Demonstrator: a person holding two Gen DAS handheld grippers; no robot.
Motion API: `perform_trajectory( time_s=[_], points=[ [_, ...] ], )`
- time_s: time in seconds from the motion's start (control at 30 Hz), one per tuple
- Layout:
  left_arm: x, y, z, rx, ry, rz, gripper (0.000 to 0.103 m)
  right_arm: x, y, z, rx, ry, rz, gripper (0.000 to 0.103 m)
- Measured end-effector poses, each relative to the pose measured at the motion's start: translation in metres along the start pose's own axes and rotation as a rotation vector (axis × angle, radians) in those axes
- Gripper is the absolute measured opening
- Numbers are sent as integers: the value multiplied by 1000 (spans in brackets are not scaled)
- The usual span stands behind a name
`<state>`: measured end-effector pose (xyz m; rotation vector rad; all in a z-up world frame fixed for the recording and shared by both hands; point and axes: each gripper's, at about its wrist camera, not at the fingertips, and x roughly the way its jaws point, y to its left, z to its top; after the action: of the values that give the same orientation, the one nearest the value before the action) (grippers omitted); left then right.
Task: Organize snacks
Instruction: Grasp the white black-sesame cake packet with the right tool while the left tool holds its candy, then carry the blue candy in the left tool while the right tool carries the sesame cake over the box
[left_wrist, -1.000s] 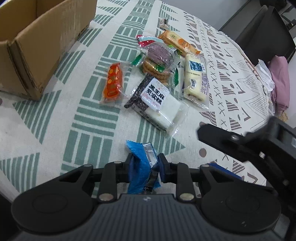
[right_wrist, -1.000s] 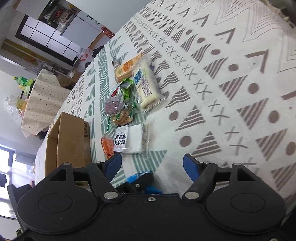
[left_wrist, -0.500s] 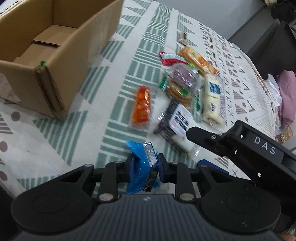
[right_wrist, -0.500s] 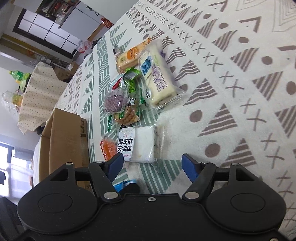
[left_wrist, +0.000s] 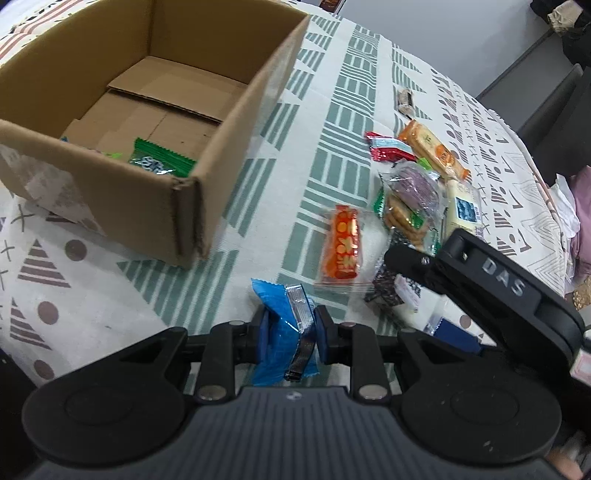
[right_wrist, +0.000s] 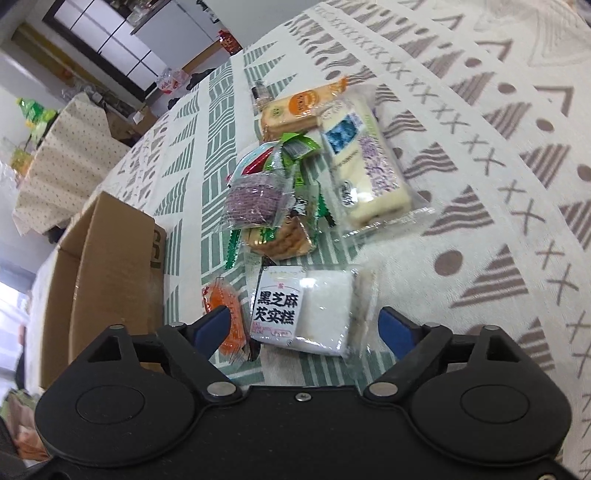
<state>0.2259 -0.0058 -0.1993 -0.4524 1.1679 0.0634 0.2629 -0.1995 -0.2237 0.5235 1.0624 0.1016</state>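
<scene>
My left gripper (left_wrist: 289, 334) is shut on a blue snack packet (left_wrist: 286, 328), held above the cloth just right of the open cardboard box (left_wrist: 236, 122). A green packet (left_wrist: 160, 162) lies inside the box. My right gripper (right_wrist: 308, 330) has its jaws opening wide over a white cake pack with a black-lettered label (right_wrist: 306, 314); the pads do not touch it. Behind it lie an orange packet (right_wrist: 223, 314), a purple cake (right_wrist: 255, 201), biscuits (right_wrist: 280, 236), a long white cake (right_wrist: 364, 173) and an orange cracker pack (right_wrist: 295, 110).
The table wears a patterned cloth (right_wrist: 498, 184) of green and grey shapes. The right gripper's black body (left_wrist: 480, 280) crosses the right side of the left wrist view. A small dark candy (left_wrist: 405, 99) lies farther back. Pink cloth (left_wrist: 580, 221) hangs at the table's right edge.
The left gripper has carried the blue packet leftward to the box, whose inside now shows. The right gripper has come down closer over the white cake pack and its jaws have spread wider.
</scene>
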Motion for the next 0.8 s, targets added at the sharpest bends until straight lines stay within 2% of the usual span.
perform_trajectory(
  time_s=[0.1,0.2,0.4,0.8],
  points=[
    [-3,5,1,-5,-3,9,25,6,8,1,-36,-20,-42,88],
    [-7,7,2,-5,-12,13,25,4,17,-3,-113,-31,-112,66],
    [-23,8,6,1,-48,6,25,-13,10,-7,-87,-35,-74,53],
    [-64,-4,5,32,-127,-17,25,-51,24,-16,-140,-103,28,51]
  ],
)
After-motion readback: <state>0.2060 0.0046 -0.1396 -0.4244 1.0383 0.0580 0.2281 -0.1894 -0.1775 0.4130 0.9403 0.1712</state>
